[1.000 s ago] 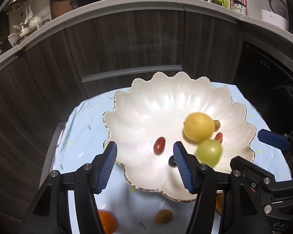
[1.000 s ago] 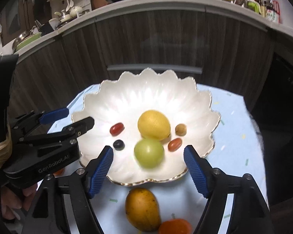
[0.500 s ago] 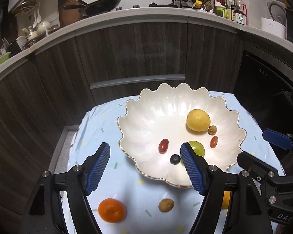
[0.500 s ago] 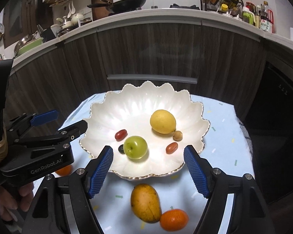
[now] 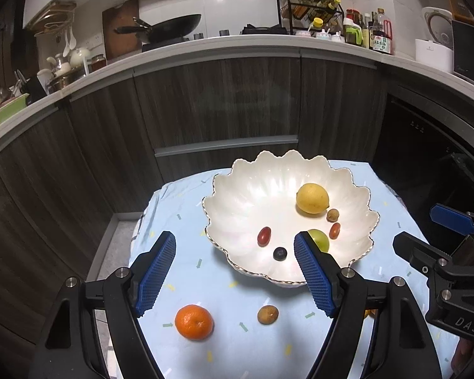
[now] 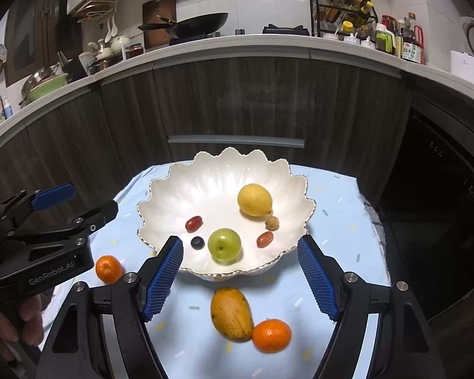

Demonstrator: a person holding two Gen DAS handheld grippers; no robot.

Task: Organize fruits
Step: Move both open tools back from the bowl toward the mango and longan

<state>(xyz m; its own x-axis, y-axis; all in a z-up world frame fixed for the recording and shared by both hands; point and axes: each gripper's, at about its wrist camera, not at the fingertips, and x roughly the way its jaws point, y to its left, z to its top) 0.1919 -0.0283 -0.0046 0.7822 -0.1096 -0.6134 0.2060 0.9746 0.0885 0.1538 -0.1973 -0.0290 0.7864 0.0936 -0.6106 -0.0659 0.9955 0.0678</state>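
A white scalloped bowl (image 5: 237,189) (image 6: 173,189) holds a lemon (image 5: 312,198), a green apple (image 6: 224,244), two red grapes (image 5: 264,236), a blueberry (image 5: 280,253) and a small brown fruit (image 5: 332,214). On the blue cloth before it lie a mandarin (image 5: 194,321), a brown fruit (image 5: 267,314), a mango (image 6: 231,313) and another mandarin (image 6: 271,334). My left gripper (image 5: 234,240) hovers above the bowl's near rim, its jaws opening with nothing between them. To its right my right gripper (image 6: 239,243) is open and empty.
The small table (image 5: 173,195) with the blue cloth stands against dark wood cabinets (image 5: 221,104). A dark oven front (image 6: 442,189) is at the right. The counter above carries a wok (image 5: 170,30), bottles and dishes. A hand (image 6: 25,322) holds the left gripper.
Both grippers have drawn back and up from the bowl, so more of the cloth and loose fruit shows. The left jaws have widened. The green apple has rolled leftward in the bowl.
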